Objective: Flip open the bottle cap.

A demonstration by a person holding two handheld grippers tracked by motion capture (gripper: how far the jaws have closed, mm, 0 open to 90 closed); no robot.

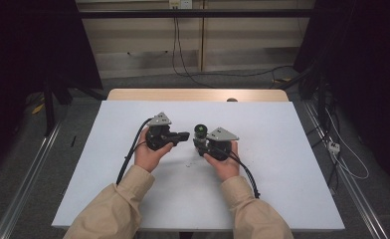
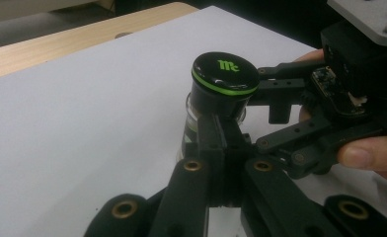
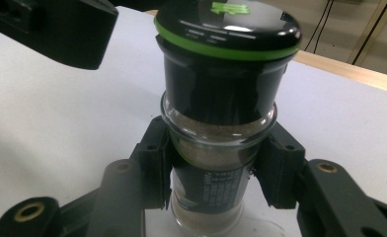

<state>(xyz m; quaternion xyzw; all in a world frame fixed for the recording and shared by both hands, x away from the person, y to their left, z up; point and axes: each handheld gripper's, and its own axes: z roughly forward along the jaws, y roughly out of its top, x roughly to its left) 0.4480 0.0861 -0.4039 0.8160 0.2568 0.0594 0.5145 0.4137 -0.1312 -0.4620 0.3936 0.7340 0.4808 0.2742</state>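
Note:
A small glass spice jar [image 1: 200, 131] with a black cap, a green ring and a green logo stands upright on the white board [image 1: 262, 189]. It holds brownish powder. My right gripper [image 1: 198, 142] is shut on the jar's glass body [image 3: 221, 128] just below the cap, one jaw pad on each side. The left gripper [image 1: 185, 135] points at the jar from the left with its jaws shut together and nothing between them. In the left gripper view its tips [image 2: 221, 123] reach the jar [image 2: 224, 81] under the cap; whether they touch it I cannot tell.
The white board covers a wooden table whose far edge [image 1: 198, 94] shows beyond it. A few dark specks [image 1: 188, 163] lie on the board between the hands. Cables [image 1: 183, 59] run over the floor behind, and a metal rail [image 1: 29, 179] runs along each side.

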